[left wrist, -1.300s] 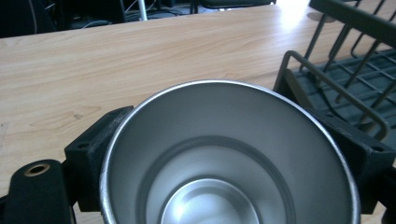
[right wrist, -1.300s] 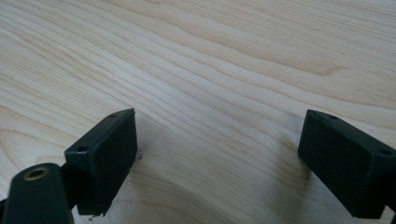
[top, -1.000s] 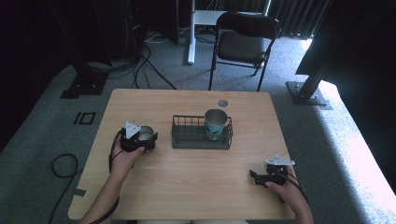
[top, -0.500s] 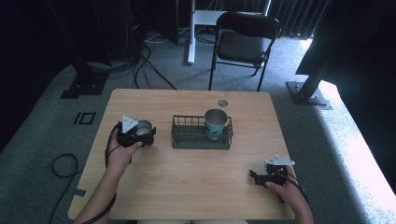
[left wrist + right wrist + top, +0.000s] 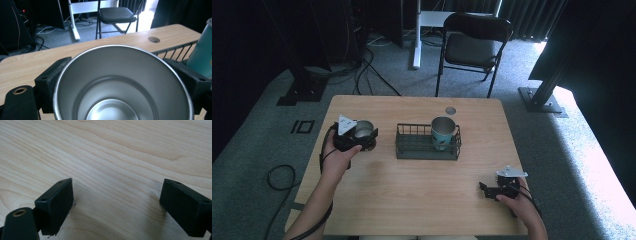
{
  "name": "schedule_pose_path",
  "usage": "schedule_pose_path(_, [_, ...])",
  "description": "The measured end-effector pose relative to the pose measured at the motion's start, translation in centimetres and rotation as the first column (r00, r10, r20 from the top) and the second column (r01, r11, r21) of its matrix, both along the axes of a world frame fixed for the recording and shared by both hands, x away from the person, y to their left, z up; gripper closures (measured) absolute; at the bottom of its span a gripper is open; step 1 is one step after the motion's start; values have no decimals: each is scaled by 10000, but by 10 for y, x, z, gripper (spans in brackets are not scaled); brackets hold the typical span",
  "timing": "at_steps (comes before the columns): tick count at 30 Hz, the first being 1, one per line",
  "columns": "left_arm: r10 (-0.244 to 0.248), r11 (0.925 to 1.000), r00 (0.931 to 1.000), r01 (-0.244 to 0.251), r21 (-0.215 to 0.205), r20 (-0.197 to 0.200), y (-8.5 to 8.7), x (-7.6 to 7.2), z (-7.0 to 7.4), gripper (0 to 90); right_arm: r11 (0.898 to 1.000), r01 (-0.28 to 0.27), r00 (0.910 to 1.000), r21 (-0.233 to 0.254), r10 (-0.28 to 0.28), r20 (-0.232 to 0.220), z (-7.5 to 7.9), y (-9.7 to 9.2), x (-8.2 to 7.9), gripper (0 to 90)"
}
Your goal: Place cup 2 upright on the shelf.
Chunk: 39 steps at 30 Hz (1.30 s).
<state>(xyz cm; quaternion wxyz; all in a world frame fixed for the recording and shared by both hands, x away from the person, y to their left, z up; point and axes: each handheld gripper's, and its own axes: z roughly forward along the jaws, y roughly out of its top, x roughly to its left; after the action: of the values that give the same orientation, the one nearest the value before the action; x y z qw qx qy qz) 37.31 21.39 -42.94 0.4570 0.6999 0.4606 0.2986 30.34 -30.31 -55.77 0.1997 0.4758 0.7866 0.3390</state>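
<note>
A bare steel cup (image 5: 364, 129) sits upright between the jaws of my left gripper (image 5: 361, 140), which is shut on it over the left part of the wooden table (image 5: 412, 185). In the left gripper view the steel cup (image 5: 122, 85) shows its empty inside, with a jaw pressed against each side of its wall. Just to its right stands a black wire basket (image 5: 419, 150) holding a teal cup (image 5: 443, 132). My right gripper (image 5: 486, 190) rests low near the table's front right, open, with nothing but bare wood between its jaws (image 5: 117, 202).
A round cable hole (image 5: 450, 110) lies in the table behind the basket. A black folding chair (image 5: 472, 47) and a white desk leg (image 5: 416, 35) stand beyond the far edge. Cables run over the grey carpet at the left (image 5: 277, 175).
My left gripper has carried the steel cup a little to the left and farther from the person. The right gripper has stayed put.
</note>
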Motion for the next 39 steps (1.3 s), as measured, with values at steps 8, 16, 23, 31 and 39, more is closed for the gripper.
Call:
schedule_pose_path(8, [-224,9996,9994,227,-141,253,-10,2,22,139,10000,-9,10000,-8,9,1,0,0,0,114])
schedule_pose_path(16, [-475,9986,9980,484,-222,406,-21,6,42,140,10000,-7,10000,-2,7,2,0,0,0,114])
schedule_pose_path(23, [-680,9969,9961,700,-353,554,-32,8,51,139,10000,3,10000,3,-3,2,0,0,0,114])
schedule_pose_path(31, [-942,9947,9942,962,-371,512,-49,13,50,139,10000,-2,10000,0,2,9,0,0,0,114])
schedule_pose_path(39, [-1221,9922,9914,1232,-210,479,-64,17,50,139,10000,-5,10000,-1,5,14,0,0,0,114])
